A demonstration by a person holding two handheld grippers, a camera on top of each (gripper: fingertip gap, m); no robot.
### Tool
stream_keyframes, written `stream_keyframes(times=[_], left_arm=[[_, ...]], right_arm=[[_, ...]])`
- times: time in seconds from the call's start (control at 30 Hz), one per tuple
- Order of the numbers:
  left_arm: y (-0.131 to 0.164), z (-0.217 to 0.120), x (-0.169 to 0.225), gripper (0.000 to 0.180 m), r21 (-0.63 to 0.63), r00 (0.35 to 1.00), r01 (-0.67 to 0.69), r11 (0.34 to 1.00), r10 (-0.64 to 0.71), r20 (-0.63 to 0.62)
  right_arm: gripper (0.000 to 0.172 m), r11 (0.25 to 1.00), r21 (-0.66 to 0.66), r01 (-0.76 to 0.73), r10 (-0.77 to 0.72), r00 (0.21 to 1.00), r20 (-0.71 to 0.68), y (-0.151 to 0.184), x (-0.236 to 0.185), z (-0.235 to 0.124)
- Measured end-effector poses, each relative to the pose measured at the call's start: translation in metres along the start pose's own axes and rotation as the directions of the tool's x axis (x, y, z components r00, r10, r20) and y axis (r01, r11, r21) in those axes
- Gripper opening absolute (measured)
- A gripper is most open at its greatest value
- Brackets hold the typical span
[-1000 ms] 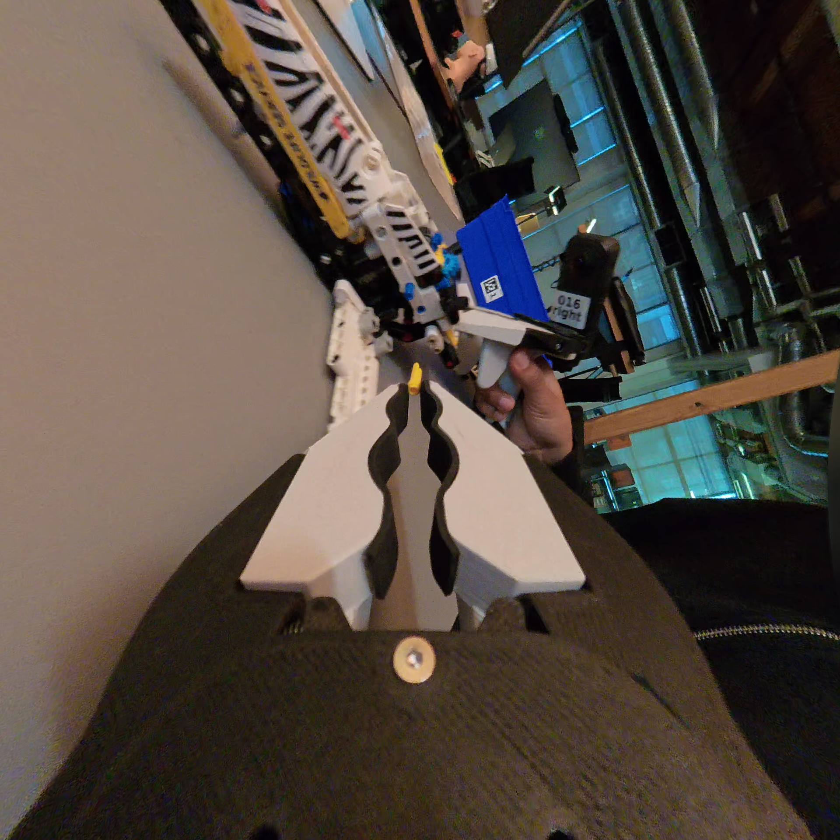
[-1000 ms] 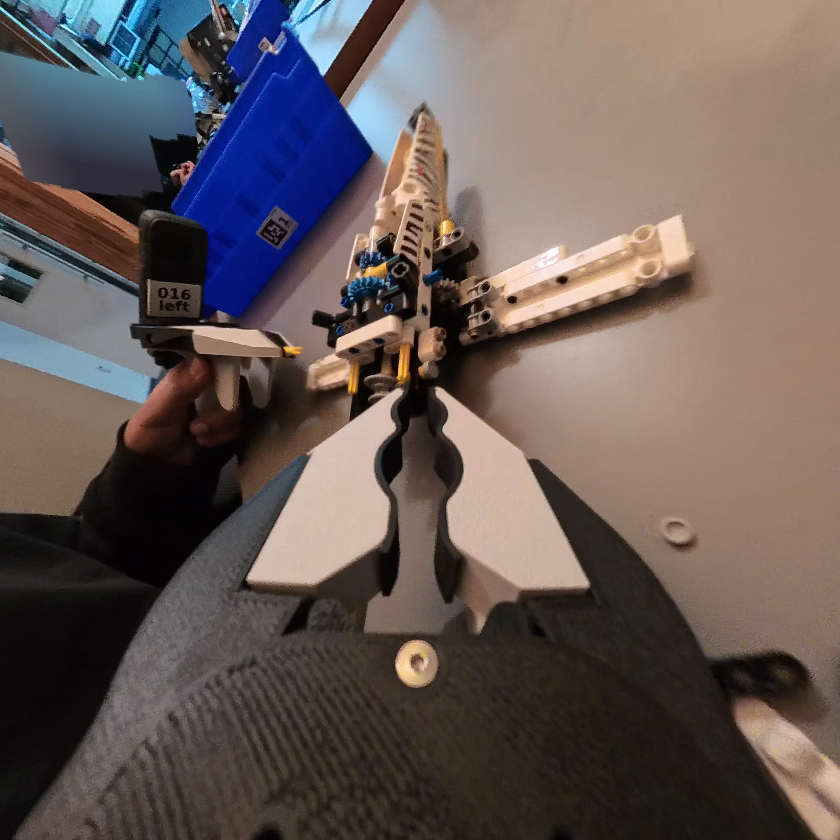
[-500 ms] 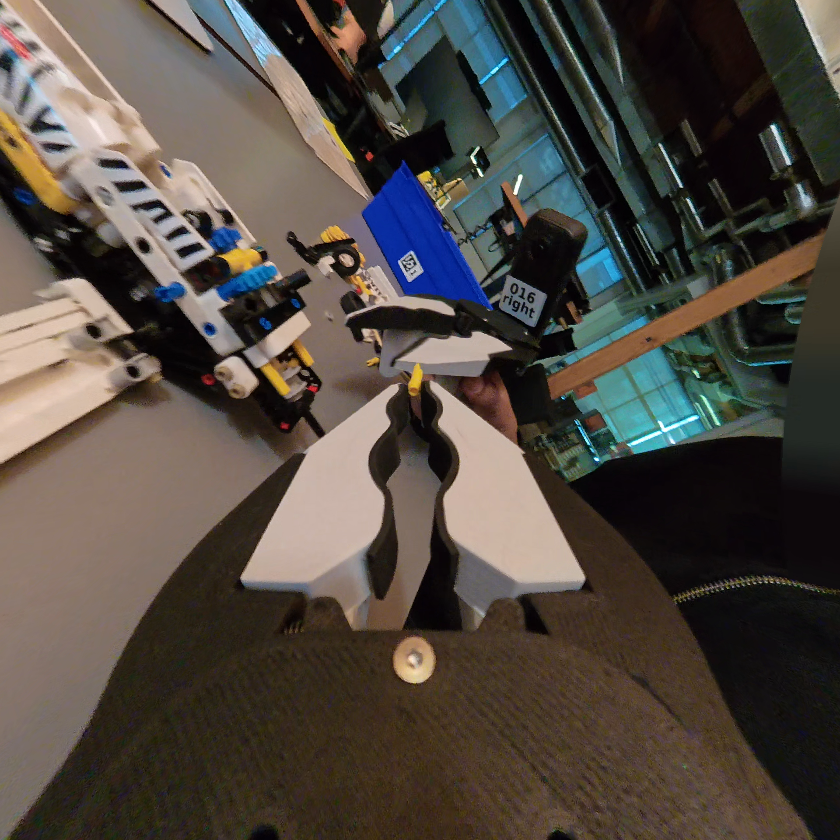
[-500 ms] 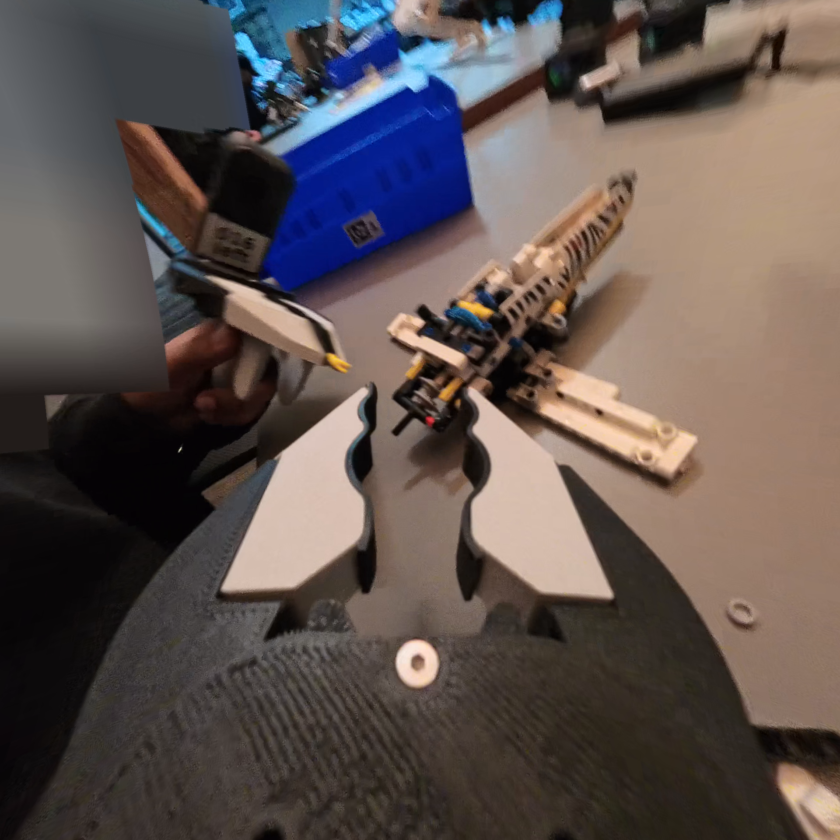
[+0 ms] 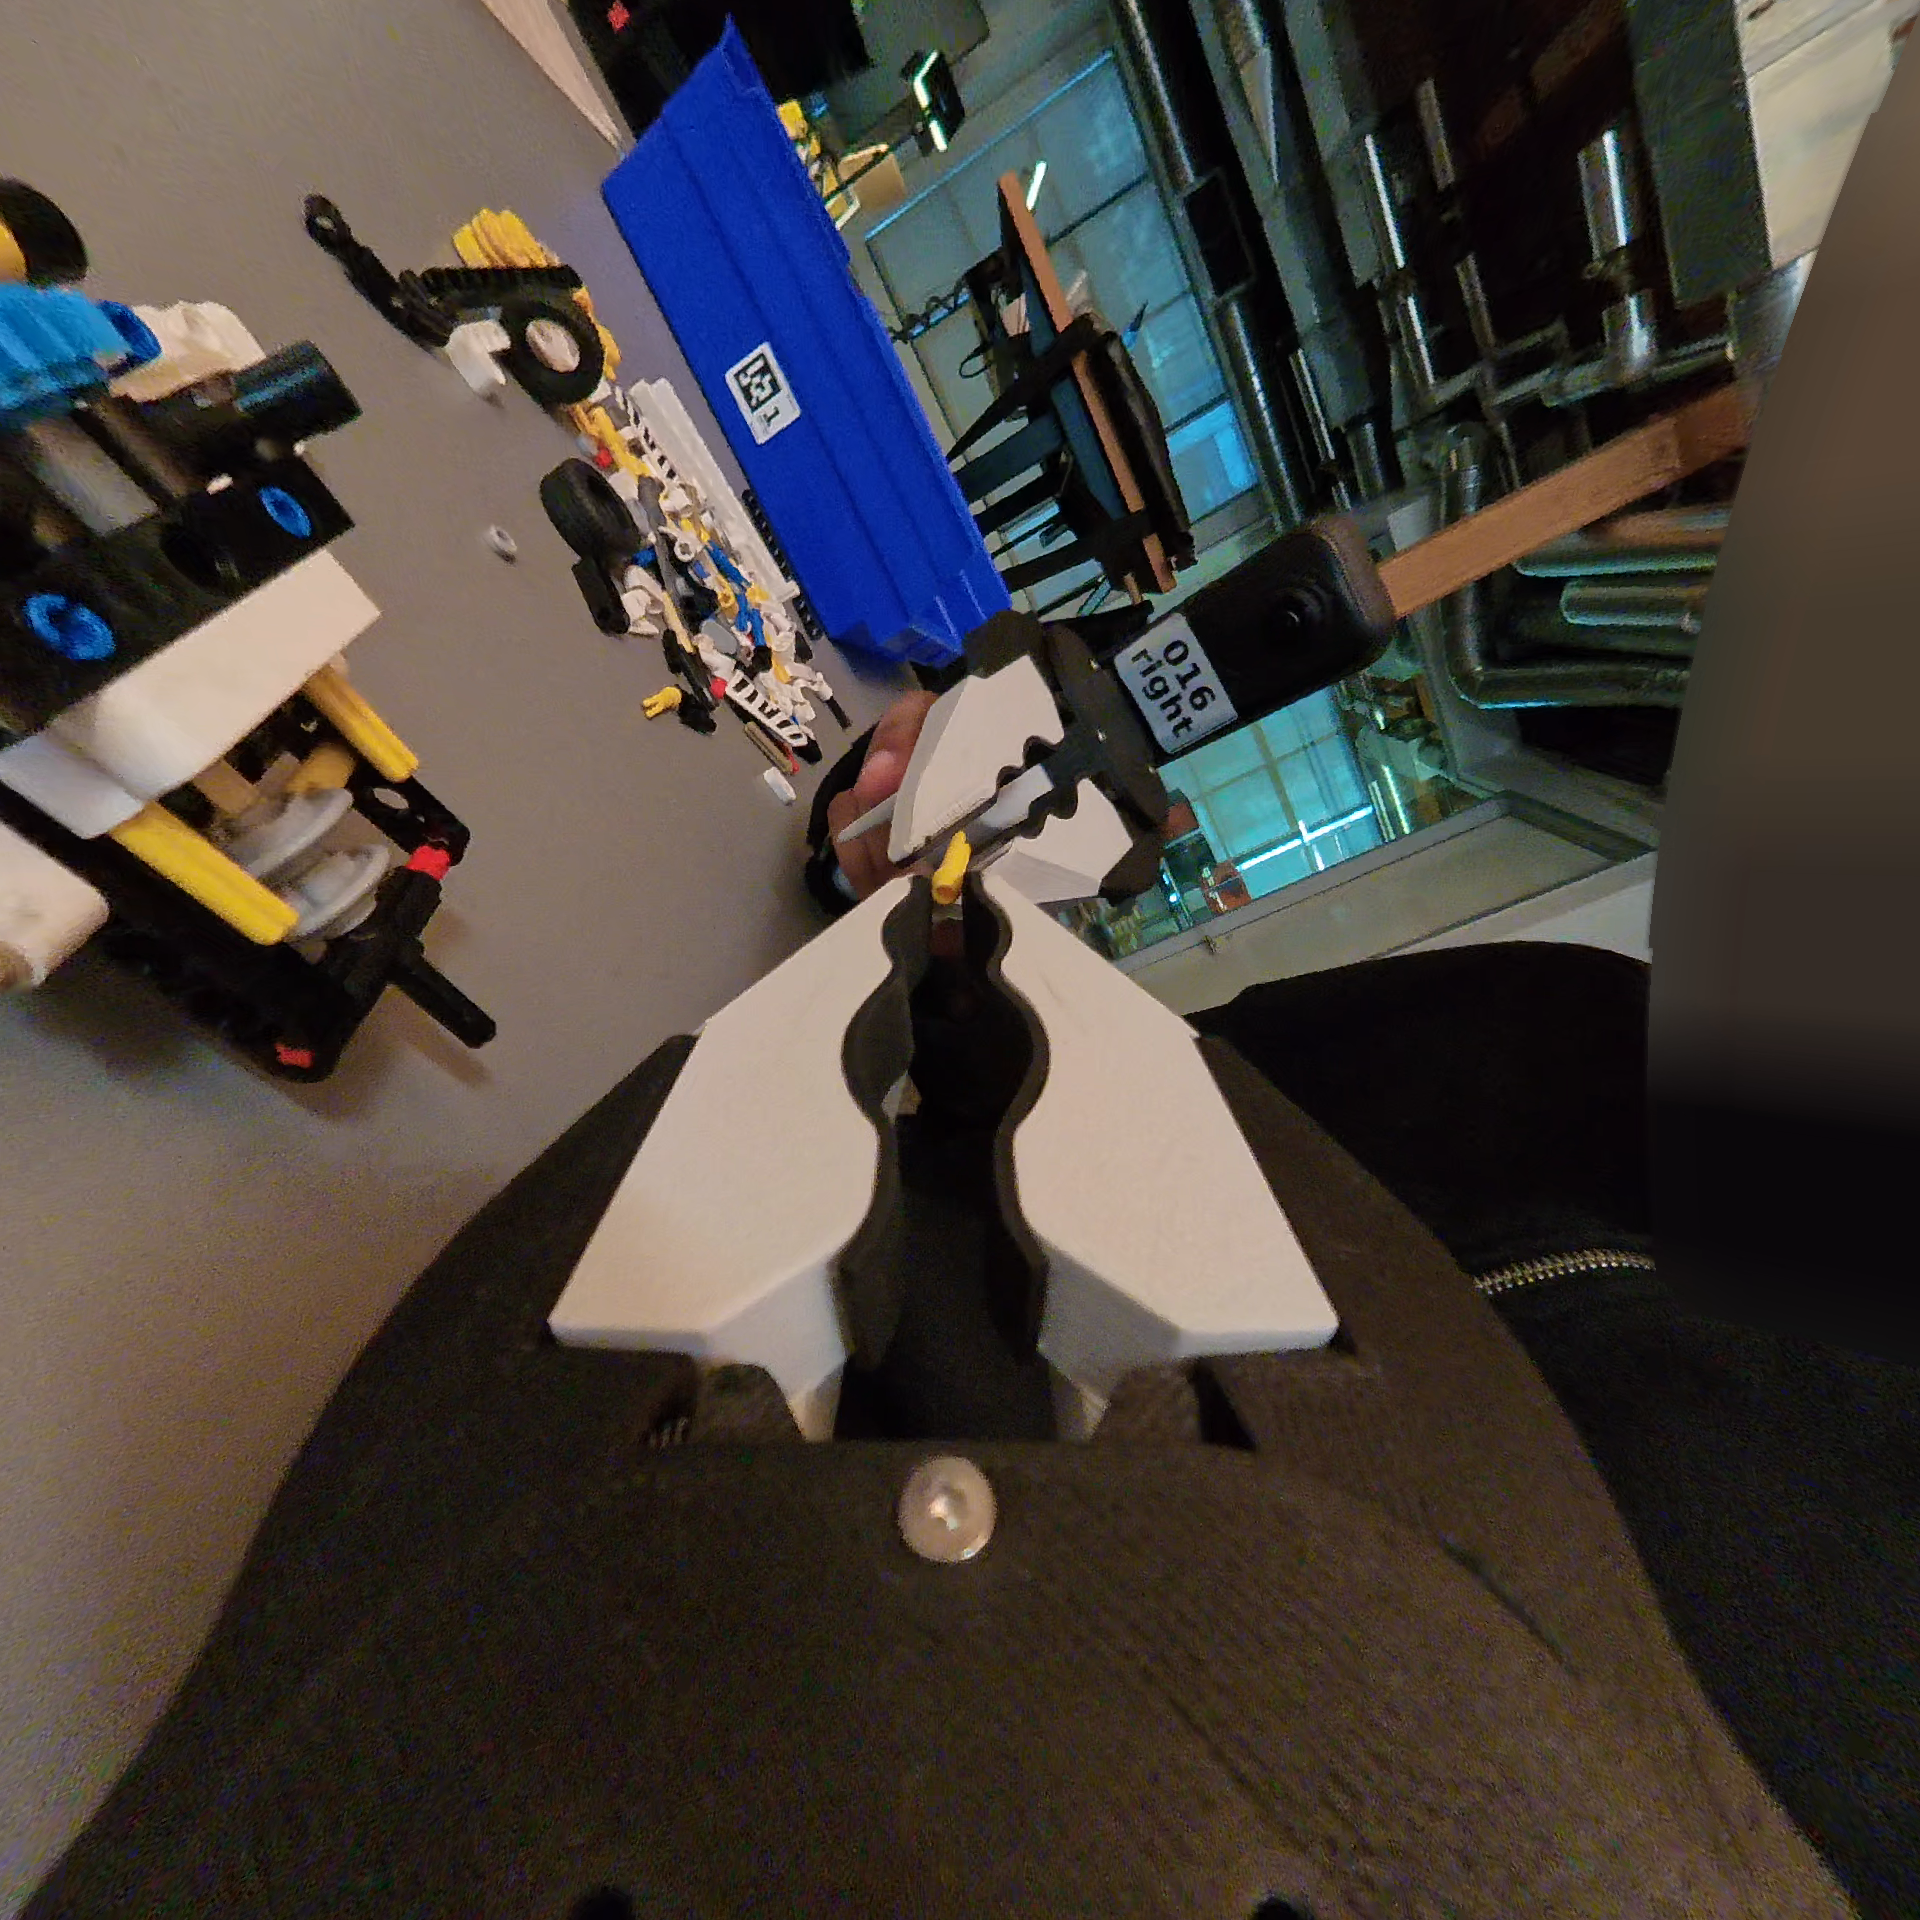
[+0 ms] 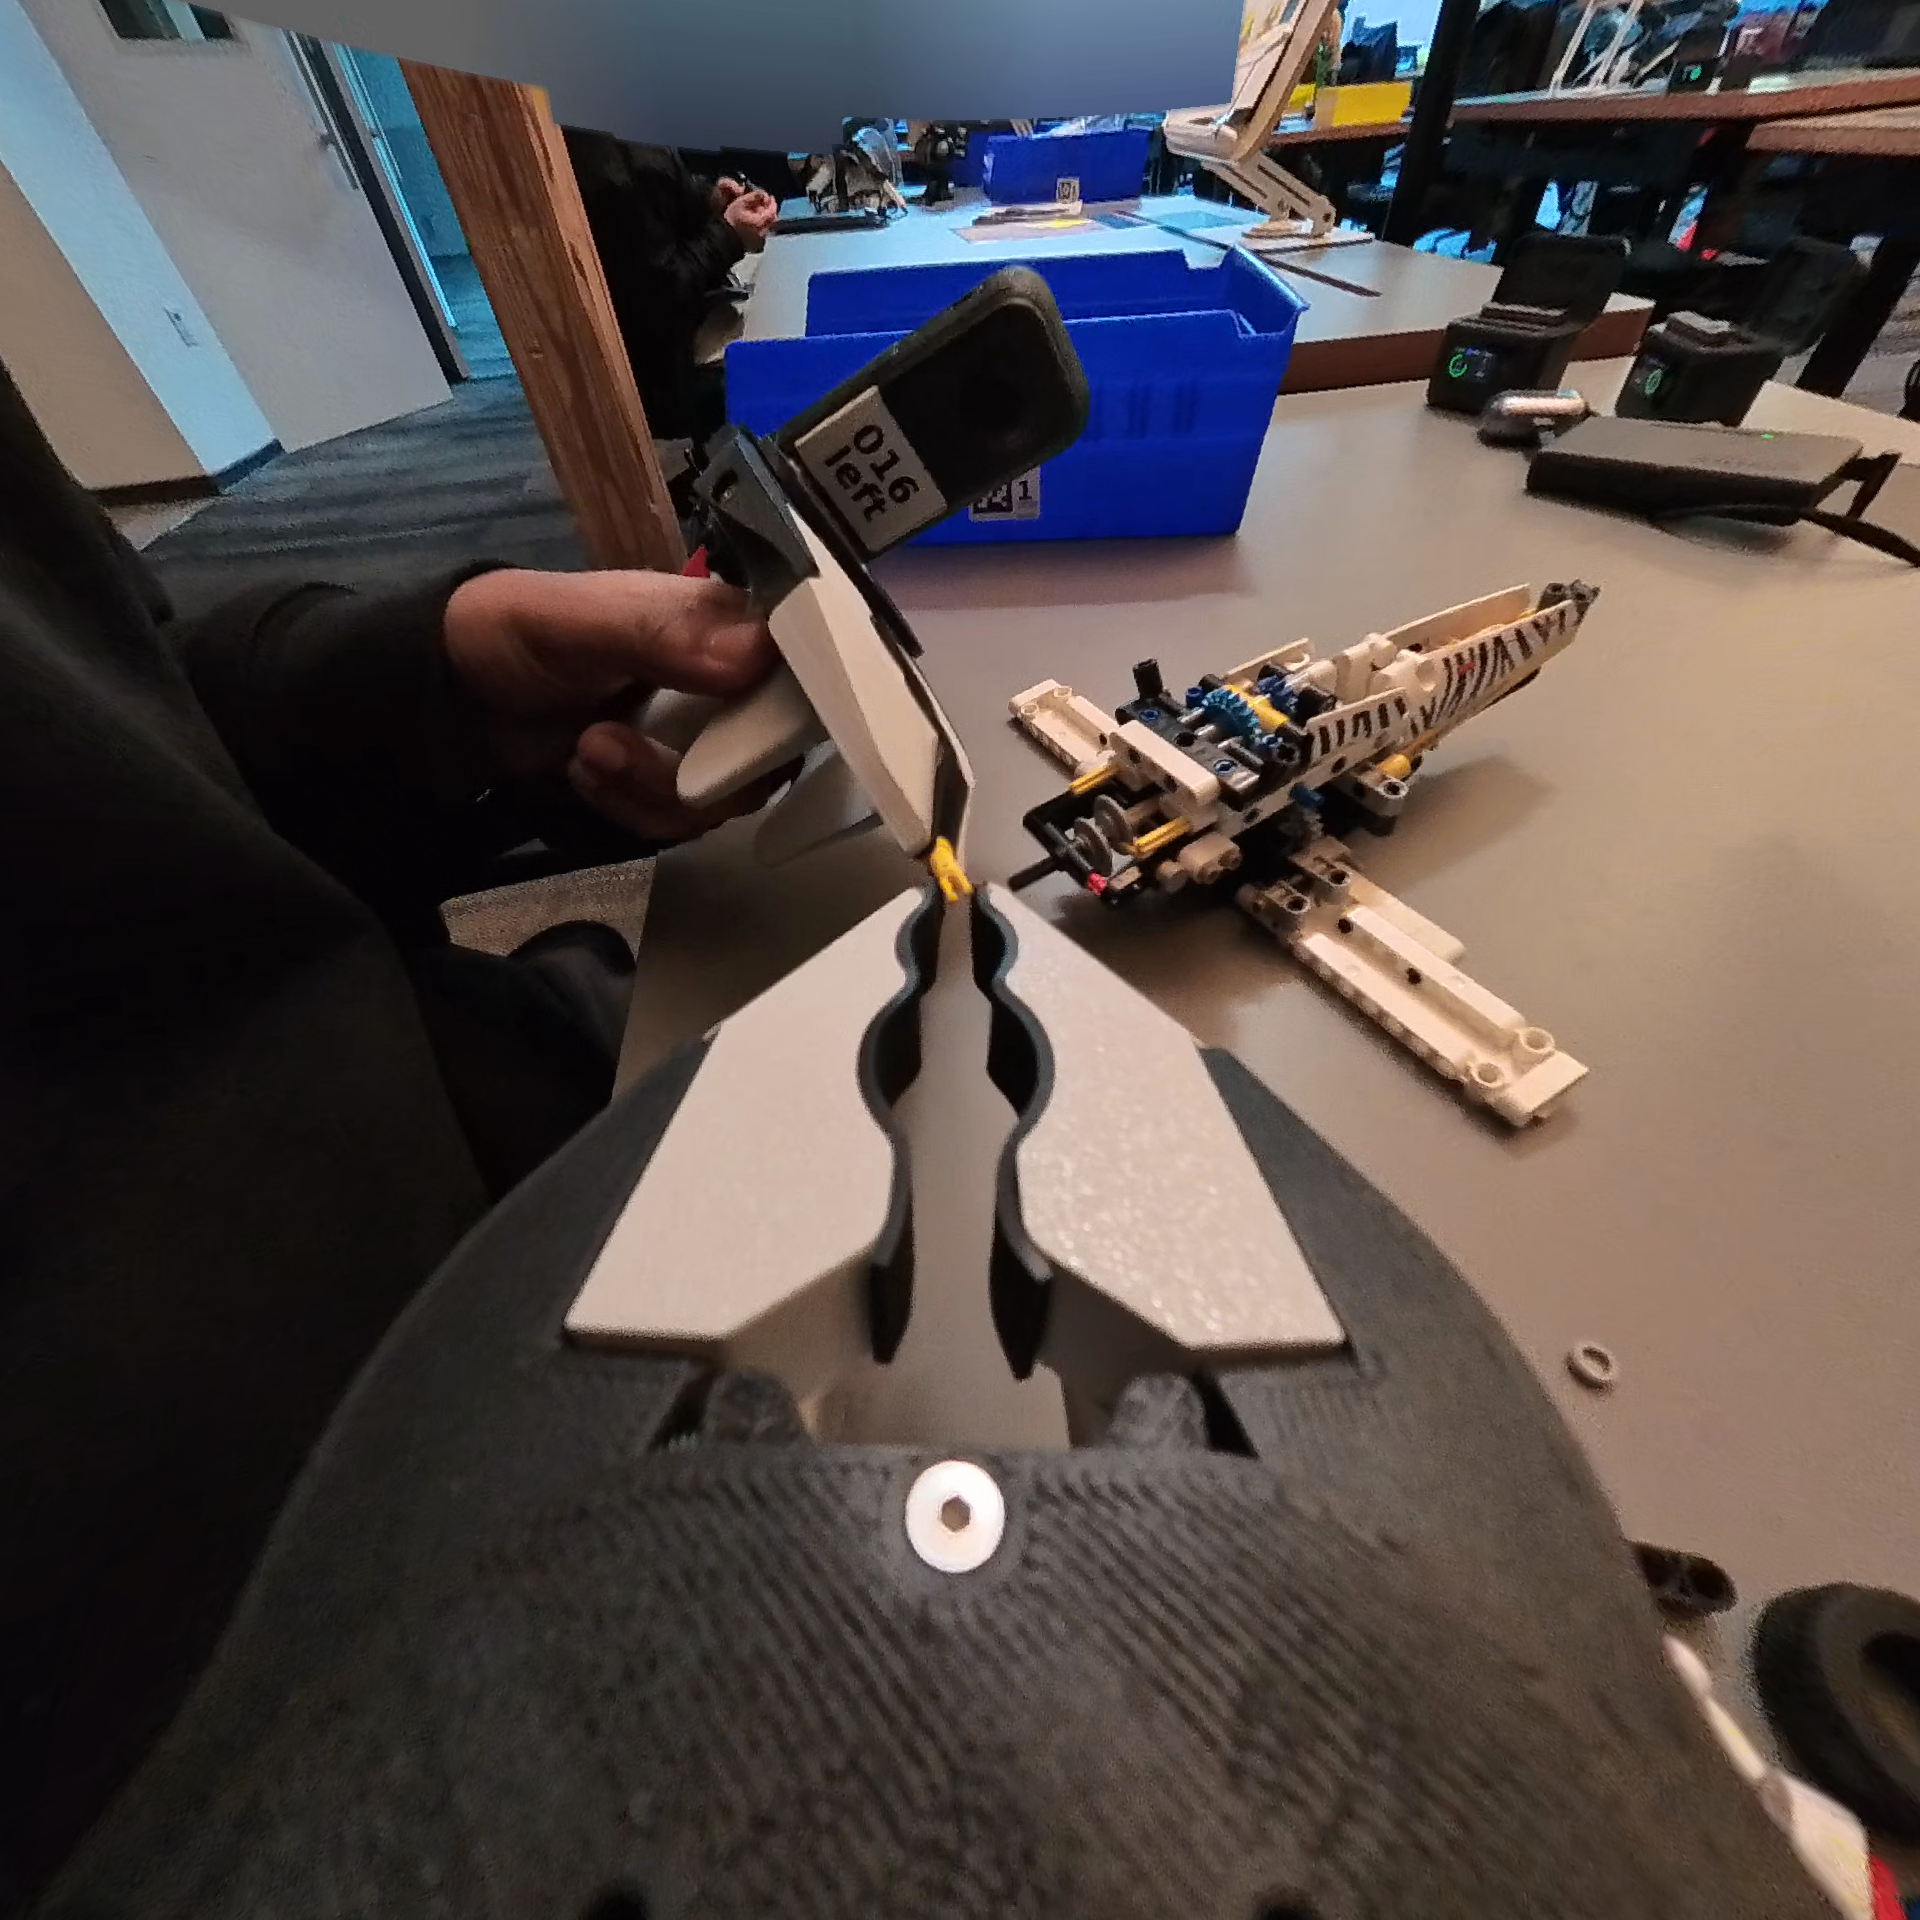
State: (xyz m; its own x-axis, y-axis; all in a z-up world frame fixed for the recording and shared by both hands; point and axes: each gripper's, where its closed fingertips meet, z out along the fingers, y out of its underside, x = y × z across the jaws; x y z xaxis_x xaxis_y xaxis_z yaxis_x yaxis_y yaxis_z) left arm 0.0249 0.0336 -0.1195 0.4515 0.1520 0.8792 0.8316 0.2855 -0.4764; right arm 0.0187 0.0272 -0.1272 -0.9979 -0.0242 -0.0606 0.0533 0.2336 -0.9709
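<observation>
left wrist view: left gripper [image 5: 943, 896] pinches a small yellow plastic pin [image 5: 949, 871], its far end between the closed tips of the right gripper [image 5: 951, 831]. right wrist view: right gripper [image 6: 954, 896] clamps the ridged pin [image 6: 948, 869] above the grey table [image 6: 1558, 894], beside a zebra-striped brick plane [image 6: 1299, 748].

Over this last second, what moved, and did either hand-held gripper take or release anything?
The right hand-held gripper left the toy plane, opened on the way, swung to the left hand-held gripper and closed on the free end of the yellow pin. The left one, lifted away from the plane, kept its grip; both now pinch the pin. The plane and blue bin stayed put.
</observation>
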Motion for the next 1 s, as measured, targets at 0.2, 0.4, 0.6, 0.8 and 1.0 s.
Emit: stream_keyframes(times=[0.2, 0.4, 0.6, 0.8, 1.0], left_arm=[[0.005, 0.008, 0.001, 0.001, -0.036, 1.0, -0.015, 0.999, 0.015, 0.005], [-0.001, 0.007, 0.005, 0.019, -0.006, 0.997, -0.075, 0.997, 0.075, 0.015], [-0.023, -0.011, -0.004, 0.043, 0.063, 0.923, -0.322, 0.945, 0.299, 0.242], [-0.061, -0.053, -0.007, 0.059, -0.053, 0.514, -0.699, 0.713, 0.553, 0.656], [-0.066, -0.082, -0.024, 0.07, -0.042, 0.485, -0.672, 0.739, 0.483, 0.729]], right_arm=[[0.002, 1.0, 0.014, -0.007, 0.007, 1.0, 0.014, -0.001, -0.004, -0.01], [0.002, 0.999, 0.044, 0.016, -0.005, 0.972, -0.234, -0.011, 0.037, -0.04], [0.002, 0.951, -0.215, -0.223, 0.025, 0.747, -0.665, 0.046, 0.141, -0.116], [0.003, 0.866, -0.35, -0.357, -0.035, 0.655, -0.755, 0.082, 0.17, -0.128], [0.045, 0.933, -0.242, -0.268, -0.004, 0.662, -0.749, 0.052, 0.161, -0.113]])
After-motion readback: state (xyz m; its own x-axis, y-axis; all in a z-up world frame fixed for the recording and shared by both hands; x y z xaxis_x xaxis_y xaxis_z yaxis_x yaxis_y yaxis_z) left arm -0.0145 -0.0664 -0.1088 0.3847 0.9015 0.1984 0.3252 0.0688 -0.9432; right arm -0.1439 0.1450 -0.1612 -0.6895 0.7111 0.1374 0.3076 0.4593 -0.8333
